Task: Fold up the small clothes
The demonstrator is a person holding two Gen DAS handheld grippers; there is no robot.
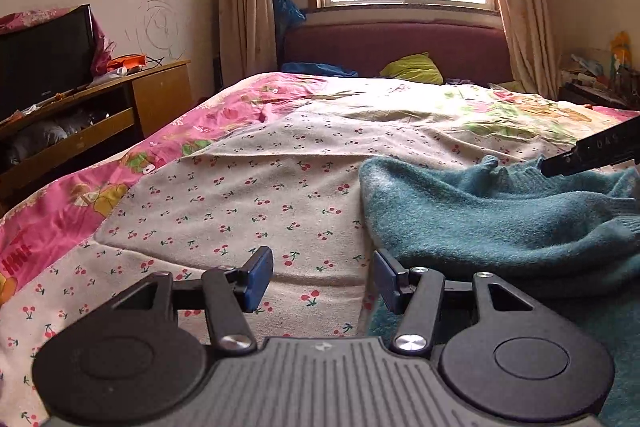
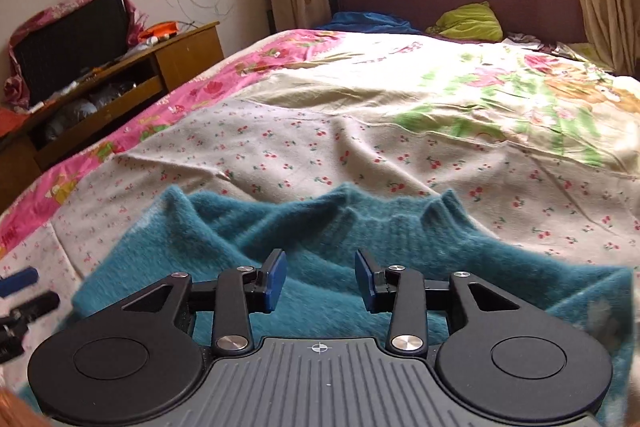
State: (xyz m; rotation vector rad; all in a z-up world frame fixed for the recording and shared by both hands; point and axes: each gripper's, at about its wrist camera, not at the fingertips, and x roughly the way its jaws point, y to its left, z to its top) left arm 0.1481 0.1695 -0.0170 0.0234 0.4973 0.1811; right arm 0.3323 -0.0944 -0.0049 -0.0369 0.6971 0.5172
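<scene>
A fuzzy teal sweater [image 1: 500, 223] lies partly folded on the cherry-print sheet [image 1: 240, 195] of a bed. My left gripper [image 1: 323, 279] hovers open at the sweater's left edge; its right finger is by the knit and nothing sits between the pads. In the right wrist view the sweater [image 2: 360, 239] fills the foreground, its ribbed collar on the far side. My right gripper [image 2: 321, 279] stands open just above the sweater's middle, gripping nothing. The right gripper's black finger [image 1: 592, 151] shows at the far right edge of the left wrist view. The left gripper's blue pad [image 2: 20, 277] shows at the left edge of the right wrist view.
A pink and floral quilt [image 2: 520, 99] covers the far half of the bed. A green pillow [image 1: 412, 69] lies against the maroon headboard [image 1: 400, 47] under a bright window. A wooden TV stand [image 1: 100, 115] with a black screen stands left of the bed.
</scene>
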